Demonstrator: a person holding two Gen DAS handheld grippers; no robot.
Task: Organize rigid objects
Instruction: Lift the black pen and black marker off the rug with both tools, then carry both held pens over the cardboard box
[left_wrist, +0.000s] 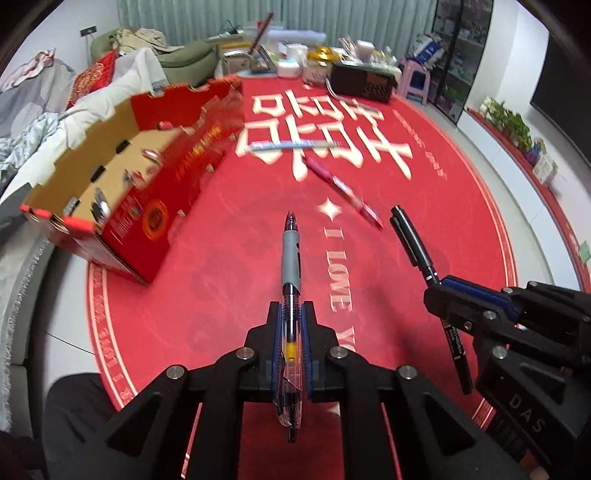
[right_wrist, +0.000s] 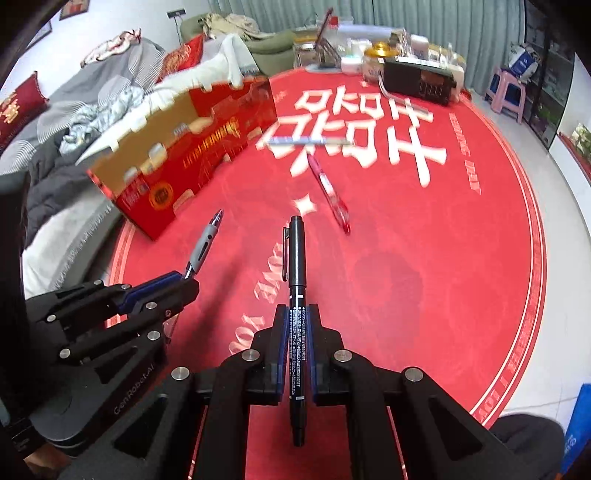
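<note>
My left gripper (left_wrist: 291, 314) is shut on a clear pen with a grey grip (left_wrist: 291, 254), held above the round red mat (left_wrist: 229, 266) and pointing away from me. My right gripper (right_wrist: 297, 317) is shut on a black marker (right_wrist: 296, 258), also lifted off the mat. Each gripper shows in the other's view: the right gripper (left_wrist: 439, 291) with the black marker (left_wrist: 412, 236), the left gripper (right_wrist: 184, 282) with the grey-grip pen (right_wrist: 205, 243). A red pen (left_wrist: 341, 190) and a blue-white pen (left_wrist: 291, 145) lie further out on the mat. An open red cardboard box (left_wrist: 147, 206) stands at the left.
A couch with blankets and cushions (right_wrist: 74, 122) lies behind the box. A black radio (left_wrist: 364, 83) and cluttered containers (left_wrist: 295, 62) sit at the mat's far edge. A pink stool (right_wrist: 508, 90) stands at the back right. My dark-clothed knee (left_wrist: 74, 406) shows at lower left.
</note>
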